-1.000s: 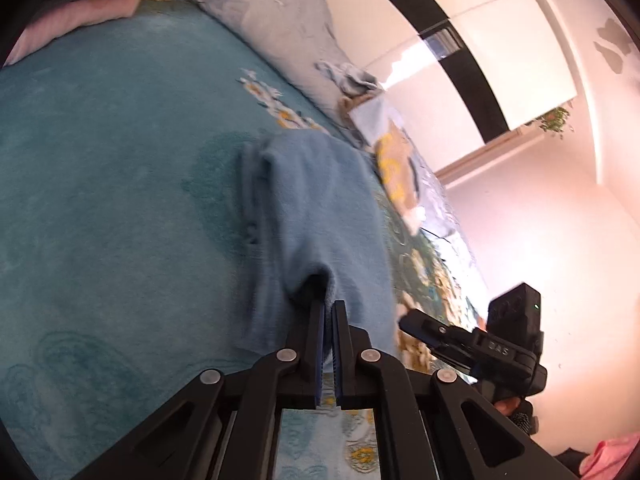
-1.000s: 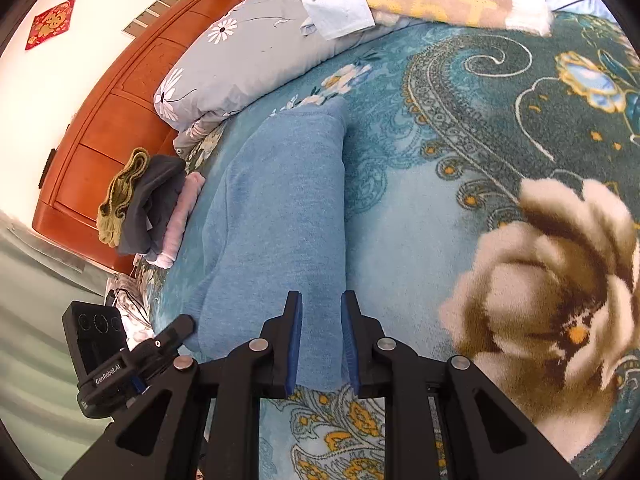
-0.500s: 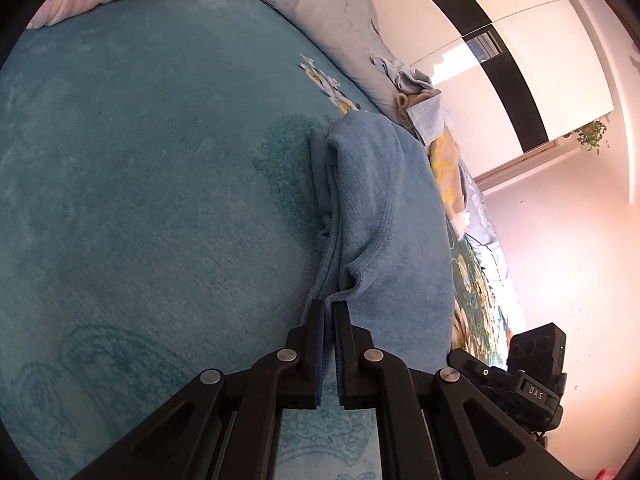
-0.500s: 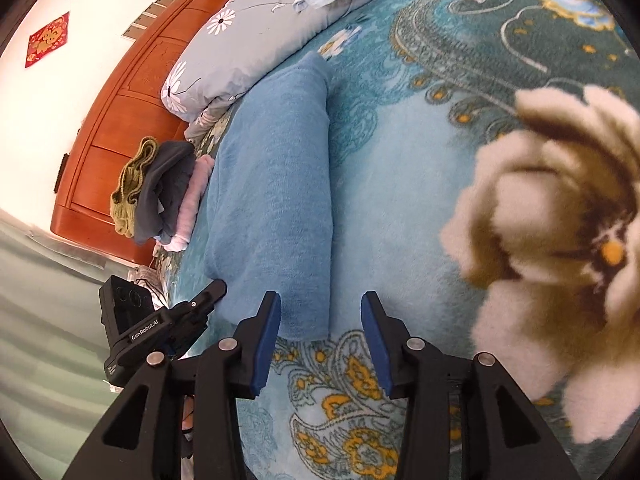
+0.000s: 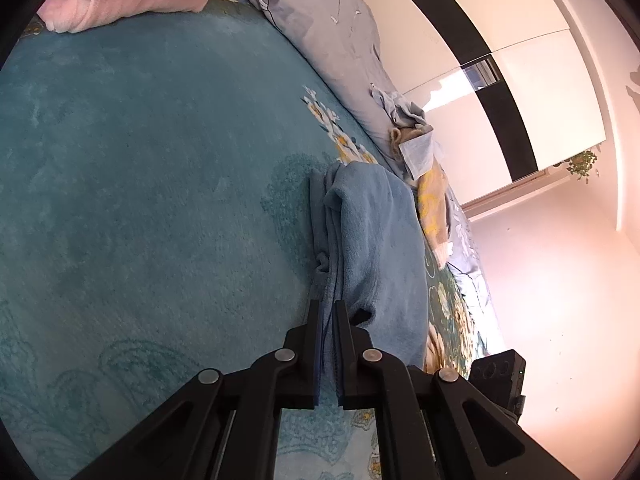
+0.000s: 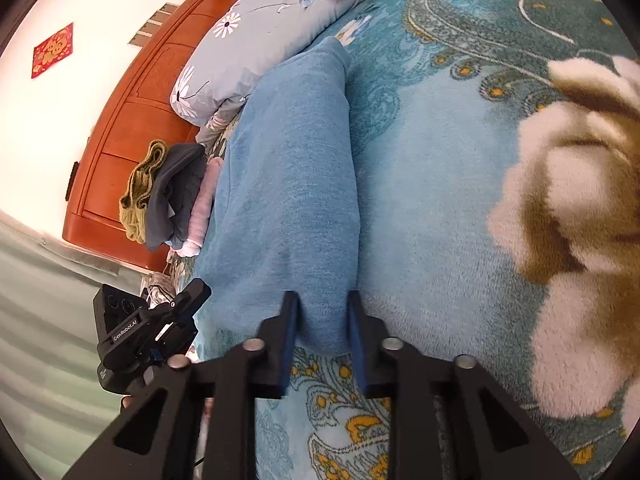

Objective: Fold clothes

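Note:
A light blue fleece garment lies folded lengthwise on the teal patterned bedspread; it also shows in the left wrist view. My left gripper is shut on the near edge of the garment's layers. My right gripper is open, its jaws on either side of the garment's near right corner, not gripping. The left gripper also shows at the lower left of the right wrist view.
A pile of folded clothes, olive, dark grey and pink, lies by the wooden headboard. A grey floral pillow and loose clothes lie at the far side. The pink garment shows at the upper left.
My right gripper opened, let go of the garment, and now has its jaws around the garment's corner. My left gripper stayed shut on the garment and the garment settled flatter.

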`<state>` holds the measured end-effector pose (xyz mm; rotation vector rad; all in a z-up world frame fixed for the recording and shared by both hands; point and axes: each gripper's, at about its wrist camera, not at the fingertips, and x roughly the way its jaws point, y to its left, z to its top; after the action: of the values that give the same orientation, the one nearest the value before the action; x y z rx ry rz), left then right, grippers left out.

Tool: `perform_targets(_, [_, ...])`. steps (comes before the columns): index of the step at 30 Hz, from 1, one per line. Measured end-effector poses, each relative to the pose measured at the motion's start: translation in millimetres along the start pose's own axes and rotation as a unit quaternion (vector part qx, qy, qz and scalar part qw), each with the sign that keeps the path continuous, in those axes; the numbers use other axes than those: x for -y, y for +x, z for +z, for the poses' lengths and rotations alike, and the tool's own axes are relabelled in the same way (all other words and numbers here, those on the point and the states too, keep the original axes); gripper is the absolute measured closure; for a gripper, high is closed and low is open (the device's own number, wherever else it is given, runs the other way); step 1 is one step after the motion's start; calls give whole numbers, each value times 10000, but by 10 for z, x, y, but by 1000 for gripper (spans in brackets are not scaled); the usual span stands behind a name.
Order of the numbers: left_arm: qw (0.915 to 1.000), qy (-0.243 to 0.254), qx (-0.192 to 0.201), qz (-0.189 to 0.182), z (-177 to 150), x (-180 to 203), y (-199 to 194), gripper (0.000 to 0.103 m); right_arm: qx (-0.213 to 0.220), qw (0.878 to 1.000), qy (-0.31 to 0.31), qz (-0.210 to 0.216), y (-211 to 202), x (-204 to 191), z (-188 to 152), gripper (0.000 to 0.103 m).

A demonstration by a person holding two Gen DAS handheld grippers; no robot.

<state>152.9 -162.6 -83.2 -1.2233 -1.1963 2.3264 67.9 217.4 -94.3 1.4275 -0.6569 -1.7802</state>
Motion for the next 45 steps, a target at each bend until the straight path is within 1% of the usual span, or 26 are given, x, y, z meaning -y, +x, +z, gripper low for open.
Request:
perform_targets(2, [10000, -31, -30, 22, 4, 3, 6, 97, -78, 9999, -14, 93, -30, 24, 38, 88])
perform_targets(6, [10000, 47, -74, -39, 22, 88, 51, 97, -221, 9993, -290, 95, -167, 27, 224, 91])
perform_targets(9, [9999, 118, -119, -41, 57, 157, 118, 97, -375, 9975, -598, 16, -297, 17, 467, 91])
perform_targets(13, [9997, 178, -172, -8, 160, 256, 242, 96, -507, 9947, -855, -250, -493, 89, 865, 92])
perform_targets(16, [9992, 336, -230, 17, 274, 378, 366, 88, -560, 9932, -951, -367, -612, 246, 1208, 92])
perform_targets(17, [9990, 380, -225, 35, 316, 419, 407, 83, -575, 9923, -1013, -432, -632, 305, 1305, 92])
perform_targets(18, [9989, 418, -230, 39, 361, 458, 448, 78, -586, 9921, -998, -492, -621, 363, 1378, 92])
perform_targets(19, [9987, 456, -235, 44, 406, 497, 489, 77, -628, 9927, -884, -531, -597, 455, 1436, 91])
perform_targets(22, [9982, 546, -232, 118, 552, 604, 616, 67, -719, 9944, -570, -533, -523, 646, 1460, 91])
perform_targets(23, [9980, 571, -228, 149, 603, 636, 657, 63, -699, 9950, -516, -499, -524, 675, 1444, 89])
perform_targets(24, [9978, 597, -224, 181, 653, 668, 699, 58, -648, 9956, -476, -484, -548, 687, 1424, 87])
perform_targets(27, [9967, 713, -285, 245, 787, 768, 844, 49, -463, 9968, -419, -507, -658, 698, 1364, 83])
perform_targets(28, [9961, 782, -327, 263, 824, 808, 901, 48, -375, 9971, -388, -539, -708, 712, 1347, 75])
perform_targets(29, [9947, 901, -365, 347, 850, 851, 964, 46, -287, 9973, -356, -571, -757, 726, 1330, 72])
perform_targets(30, [9926, 1044, -390, 472, 860, 886, 1024, 46, -193, 9980, -250, -555, -791, 746, 1302, 67])
perform_targets(31, [9903, 1187, -414, 597, 869, 920, 1085, 46, -104, 9986, -130, -498, -820, 779, 1260, 65])
perform_targets(33, [9852, 1415, -523, 809, 872, 939, 1206, 45, 58, 9991, 83, -408, -864, 839, 1172, 64])
perform_targets(35, [9829, 1471, -619, 921, 886, 893, 1301, 45, 185, 9989, 268, -343, -874, 879, 1081, 64])
perform_targets(38, [9874, 1173, -807, 686, 897, 768, 1357, 45, 326, 9978, 547, -177, -845, 879, 971, 63])
perform_targets(40, [9895, 973, -932, 528, 905, 685, 1395, 45, 480, 9957, 774, -141, -821, 866, 932, 63])
perform_targets(43, [9910, 672, -1117, 290, 916, 560, 1451, 43, 718, 9911, 1119, -95, -785, 845, 876, 62])
perform_targets(45, [9914, 463, -1219, 130, 922, 493, 1470, 40, 874, 9884, 1230, -138, -779, 833, 860, 62])
